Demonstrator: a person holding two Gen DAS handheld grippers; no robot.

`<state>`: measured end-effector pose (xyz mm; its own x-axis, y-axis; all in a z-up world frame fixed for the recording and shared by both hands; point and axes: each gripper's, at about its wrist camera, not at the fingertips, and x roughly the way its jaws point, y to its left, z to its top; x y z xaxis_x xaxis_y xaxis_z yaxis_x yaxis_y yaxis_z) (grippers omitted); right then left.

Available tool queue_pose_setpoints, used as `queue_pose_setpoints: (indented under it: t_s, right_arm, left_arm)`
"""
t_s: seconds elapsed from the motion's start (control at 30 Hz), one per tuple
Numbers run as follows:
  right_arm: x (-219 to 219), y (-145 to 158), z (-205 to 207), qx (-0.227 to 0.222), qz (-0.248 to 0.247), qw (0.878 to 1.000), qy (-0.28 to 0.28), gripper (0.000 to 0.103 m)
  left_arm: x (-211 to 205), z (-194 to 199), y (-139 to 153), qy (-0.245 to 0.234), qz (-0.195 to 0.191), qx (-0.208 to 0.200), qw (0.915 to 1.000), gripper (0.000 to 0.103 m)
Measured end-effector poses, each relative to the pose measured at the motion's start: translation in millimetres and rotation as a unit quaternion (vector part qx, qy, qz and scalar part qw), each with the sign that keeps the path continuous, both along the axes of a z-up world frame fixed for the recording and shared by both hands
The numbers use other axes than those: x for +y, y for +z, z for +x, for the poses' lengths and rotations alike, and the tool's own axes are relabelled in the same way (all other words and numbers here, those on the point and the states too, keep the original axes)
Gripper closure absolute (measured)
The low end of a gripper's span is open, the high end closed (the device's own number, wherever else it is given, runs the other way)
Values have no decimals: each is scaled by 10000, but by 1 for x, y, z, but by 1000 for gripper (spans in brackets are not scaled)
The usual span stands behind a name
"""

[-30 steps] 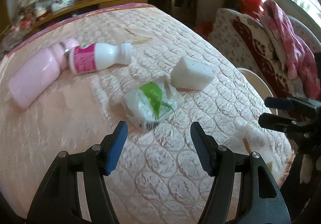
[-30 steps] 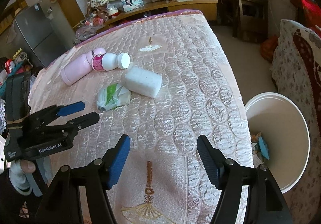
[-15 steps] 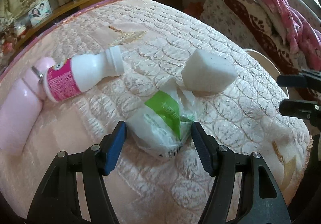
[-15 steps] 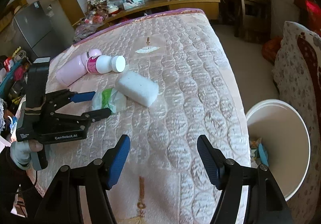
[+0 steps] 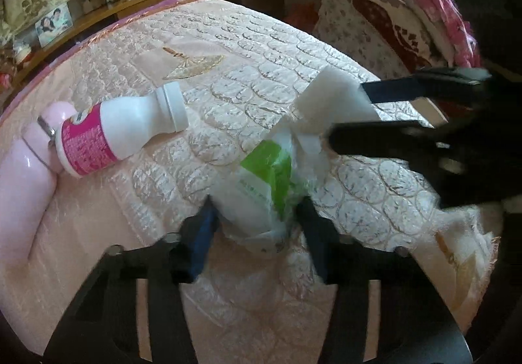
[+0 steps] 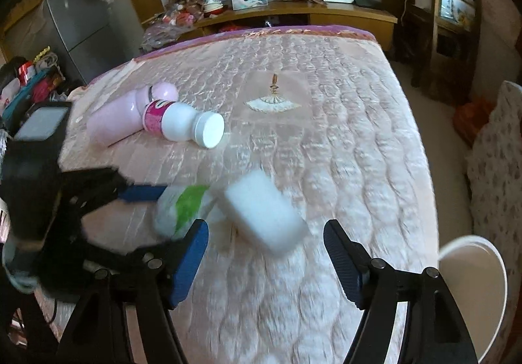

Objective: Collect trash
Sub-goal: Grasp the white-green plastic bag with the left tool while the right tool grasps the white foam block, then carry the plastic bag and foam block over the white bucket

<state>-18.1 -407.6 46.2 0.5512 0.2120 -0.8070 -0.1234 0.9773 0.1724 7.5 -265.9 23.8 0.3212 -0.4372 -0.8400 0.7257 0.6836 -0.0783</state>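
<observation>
L gripper [image 5: 256, 217] fingers just closed round crumpled wrapper [image 5: 261, 188] on bed [image 5: 228, 47], gripping it; R gripper [image 6: 266, 243] fingers spread, empty, foam block [image 6: 264, 217] just ahead between them. Risk: thin wrapper slipping out, R fingers snagging it

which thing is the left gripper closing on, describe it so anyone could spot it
On the pink quilted bedspread, look between the white foam block and the white bottle. It is the crumpled white wrapper; only it has a green patch.
</observation>
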Motion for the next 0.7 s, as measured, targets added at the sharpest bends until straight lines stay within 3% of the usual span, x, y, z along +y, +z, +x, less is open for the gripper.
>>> queue_pose_setpoints:
  t_s: [0.03,0.2,0.4,0.7]
  right_arm:
    - [1,-4,4,18,30,10000,-37,51]
    - [-3,-5,-2,-4,150,9996,-228,65]
    - [-20,22,-44,-239,323,9985,-376,65]
    - [-52,42,-113,-325,384,9954,-815,65]
  left_arm:
    - [3,0,0,32,-48,58,10000,63]
    - [13,-4,3,350,-271,299,9986,72]
    - [18,-30,13,497,-515,349,9968,73]
    - [-15,-84,33,408,-677,256,9965,73]
